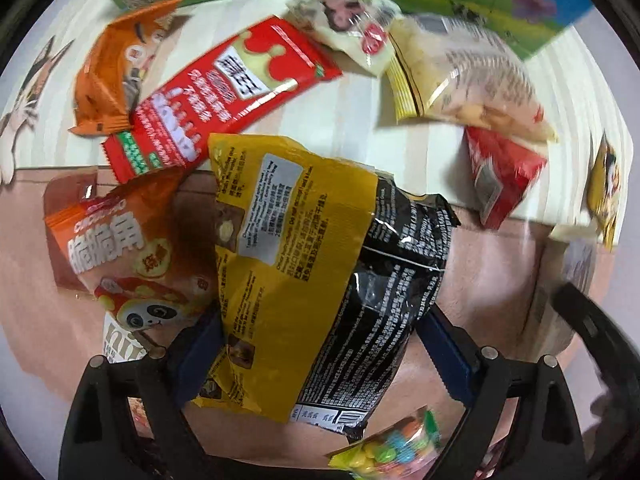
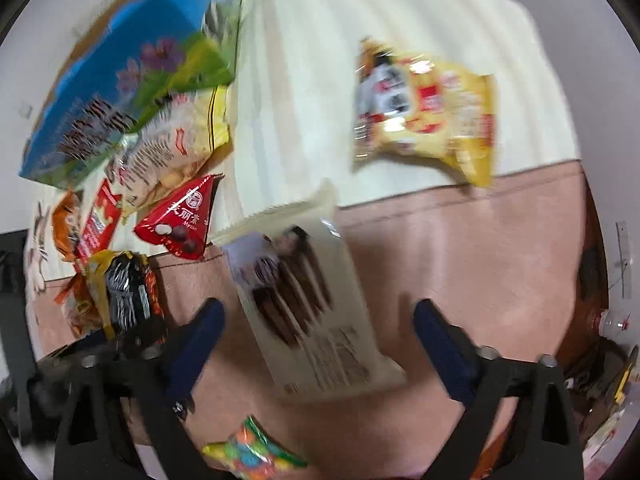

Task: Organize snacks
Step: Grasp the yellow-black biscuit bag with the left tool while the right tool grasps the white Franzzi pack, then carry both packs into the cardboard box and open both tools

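Observation:
In the left wrist view a big yellow and black snack bag [image 1: 312, 264] fills the gap of my left gripper [image 1: 316, 344]. Both blue pads [image 1: 444, 352] lie against its sides, so the gripper is shut on it. An orange panda pack [image 1: 132, 264] lies partly under the bag's left side. In the right wrist view a white pack of chocolate sticks [image 2: 312, 304] lies flat on the pink surface, between the fingers of my right gripper [image 2: 320, 332]. A gap shows on each side of it, so the gripper is open.
A long red pack [image 1: 224, 92], an orange pack [image 1: 116, 80], a pale yellow bag [image 1: 468, 76] and a red triangular pack [image 2: 180, 220] lie on the cream mat [image 2: 312, 60] before a blue-green milk box [image 2: 112, 92]. A yellow pack [image 2: 432, 112] lies apart. A colourful candy bag [image 2: 252, 456] sits near.

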The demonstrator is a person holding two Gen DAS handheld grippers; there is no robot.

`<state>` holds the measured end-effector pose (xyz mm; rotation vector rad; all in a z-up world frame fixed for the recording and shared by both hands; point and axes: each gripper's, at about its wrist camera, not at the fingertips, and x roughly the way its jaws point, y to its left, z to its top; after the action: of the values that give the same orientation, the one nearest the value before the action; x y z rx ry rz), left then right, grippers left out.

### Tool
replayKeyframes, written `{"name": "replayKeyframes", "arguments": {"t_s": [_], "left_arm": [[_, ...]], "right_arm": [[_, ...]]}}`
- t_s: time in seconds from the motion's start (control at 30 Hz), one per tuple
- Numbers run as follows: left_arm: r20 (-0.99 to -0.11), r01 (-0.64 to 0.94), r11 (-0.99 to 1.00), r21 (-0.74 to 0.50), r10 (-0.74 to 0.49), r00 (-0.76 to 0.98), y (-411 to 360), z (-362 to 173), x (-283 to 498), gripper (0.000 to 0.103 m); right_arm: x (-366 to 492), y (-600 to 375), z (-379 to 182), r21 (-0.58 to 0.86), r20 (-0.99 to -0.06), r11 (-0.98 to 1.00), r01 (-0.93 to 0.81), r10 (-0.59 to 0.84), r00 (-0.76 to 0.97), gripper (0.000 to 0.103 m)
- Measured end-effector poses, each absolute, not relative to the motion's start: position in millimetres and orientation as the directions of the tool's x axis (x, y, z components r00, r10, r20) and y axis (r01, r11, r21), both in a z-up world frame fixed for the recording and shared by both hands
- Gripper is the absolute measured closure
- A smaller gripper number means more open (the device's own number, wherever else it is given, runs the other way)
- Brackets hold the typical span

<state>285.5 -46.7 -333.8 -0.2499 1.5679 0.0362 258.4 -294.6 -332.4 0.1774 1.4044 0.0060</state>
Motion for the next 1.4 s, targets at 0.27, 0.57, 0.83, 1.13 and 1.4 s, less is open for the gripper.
{"name": "replayKeyframes", "arguments": {"t_s": [0.27,0.57,0.83,1.13,1.4], "left_arm": [[-0.993,0.005,0.993,-0.116,-0.116,-0.023,-64.2,-358.4,240.8,0.008],[-0.973,0.164,0.962,-0.218,-0.201,-0.111,-81.0,-392.9,257.6,0.008],[-0.977,0.126,0.969,-0.211,-0.207,-0.044,-51.2,-375.5,243.5,0.015],[-0.964,-0.023,0.965,-0.26,-0.257,0.071,-20.1,-310.7,227.0,0.016],[-0.922,-0.044,0.946,-0.322,-0.303,0.242,14.4,-200.5,267.2,0.016]], "right_arm": [[243.7,-292.6,-349.0,0.144,-0.989,0.971,0.19,0.138,0.044,0.038],[229.3,-298.1,-348.4,0.178,-0.984,0.95,0.256,0.17,0.051,0.015],[211.3,-290.7,-354.7,0.046,-0.998,0.953,0.301,0.033,0.048,0.038],[193.9,-298.5,-295.7,0.155,-0.98,0.956,0.25,0.117,0.16,0.042],[225.4,-290.6,-212.2,0.271,-0.931,0.954,0.131,0.225,0.286,0.044]]}}
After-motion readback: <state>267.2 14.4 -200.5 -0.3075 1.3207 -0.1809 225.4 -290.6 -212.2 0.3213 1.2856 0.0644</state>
